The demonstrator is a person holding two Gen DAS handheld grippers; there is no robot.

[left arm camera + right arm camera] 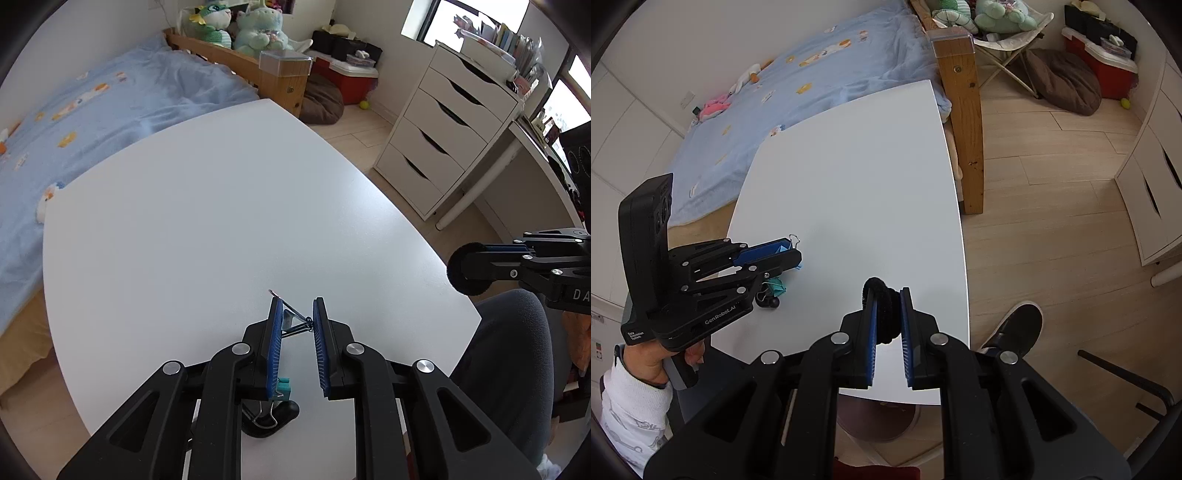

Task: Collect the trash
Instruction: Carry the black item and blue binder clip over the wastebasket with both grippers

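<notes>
My left gripper [297, 306] is shut on a small light-blue binder clip [291, 321] with wire handles, just above the white table [203, 203]; the clip spans from one blue pad to the other. The right wrist view shows the same gripper [794, 251] and clip [786, 248] side-on. Below it on the table lie a teal binder clip [284, 387] and a black clip [275, 419]. My right gripper [888, 295] is shut on a black fuzzy hair tie [882, 317], held off the table's near right edge.
A round brown bin [875, 417] stands under the table's near edge. A bed with a blue cover [110, 103] borders the table on the left. White drawers [443, 122] stand at the right, and a person's leg [509, 369] and shoe [1019, 325] are close by.
</notes>
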